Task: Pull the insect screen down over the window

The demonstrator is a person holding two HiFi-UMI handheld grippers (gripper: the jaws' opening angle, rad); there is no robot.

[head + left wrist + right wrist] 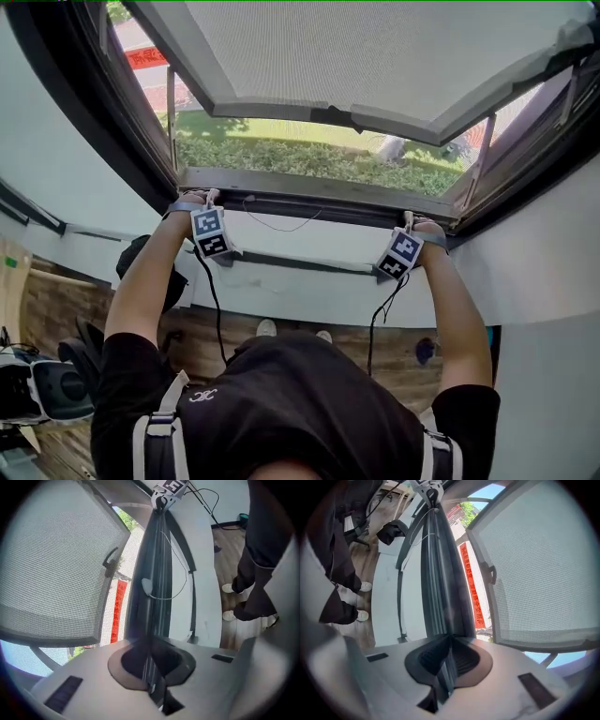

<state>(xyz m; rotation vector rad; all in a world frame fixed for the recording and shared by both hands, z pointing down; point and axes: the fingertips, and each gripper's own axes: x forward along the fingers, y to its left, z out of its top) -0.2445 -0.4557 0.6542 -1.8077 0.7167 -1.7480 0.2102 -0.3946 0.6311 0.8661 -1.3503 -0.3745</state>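
We find the left gripper (208, 201) and right gripper (411, 221) pinched nearly shut on the insect screen's pull bar (319, 190); uneven pulling could skew and jam it.

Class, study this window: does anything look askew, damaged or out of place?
Only one thing: a thin cord hangs in a slack loop from the screen's pull bar, over the white sill. Nothing else looks broken.

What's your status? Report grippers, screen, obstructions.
Left gripper and right gripper shut on screen bar. Bar low, beside white sill. Thin cord loops alongside; nothing blocking.
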